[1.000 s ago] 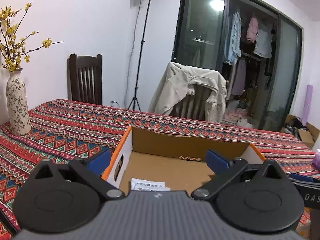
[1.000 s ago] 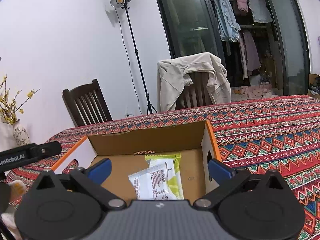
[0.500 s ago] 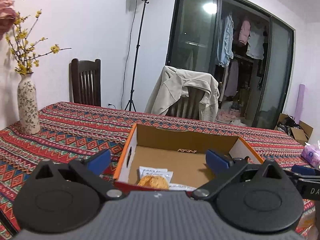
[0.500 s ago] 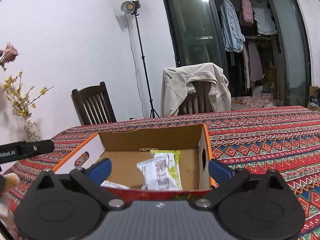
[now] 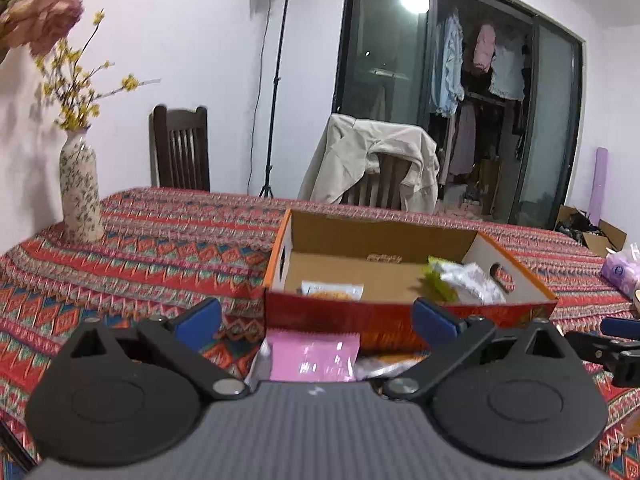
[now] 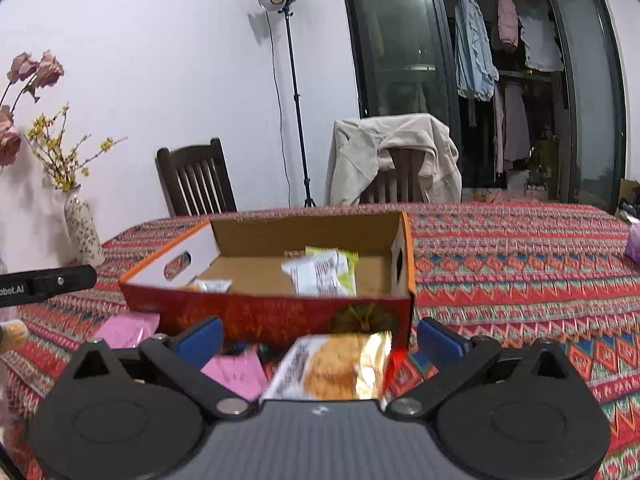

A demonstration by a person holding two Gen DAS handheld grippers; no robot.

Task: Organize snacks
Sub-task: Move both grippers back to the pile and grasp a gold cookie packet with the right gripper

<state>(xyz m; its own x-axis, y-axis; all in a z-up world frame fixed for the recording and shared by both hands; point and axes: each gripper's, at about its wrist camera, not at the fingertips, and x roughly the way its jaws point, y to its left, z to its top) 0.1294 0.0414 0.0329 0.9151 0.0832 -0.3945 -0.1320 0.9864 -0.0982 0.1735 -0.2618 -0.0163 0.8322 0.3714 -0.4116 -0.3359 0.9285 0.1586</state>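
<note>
A patterned red cloth (image 5: 168,240) covers the bench. At its far left corner stands a speckled vase (image 5: 80,194) holding yellow sprigs and pink flowers (image 6: 36,70). Behind the bench, a dark wooden chair (image 6: 196,178) stands against the white wall, and a second chair is draped with a beige jacket (image 5: 372,160). Between them rises a light stand (image 6: 288,80) with its lamp lit. Clothes (image 6: 504,52) hang behind dark glass doors. A lilac tissue pack (image 5: 622,270) lies at the right.
</note>
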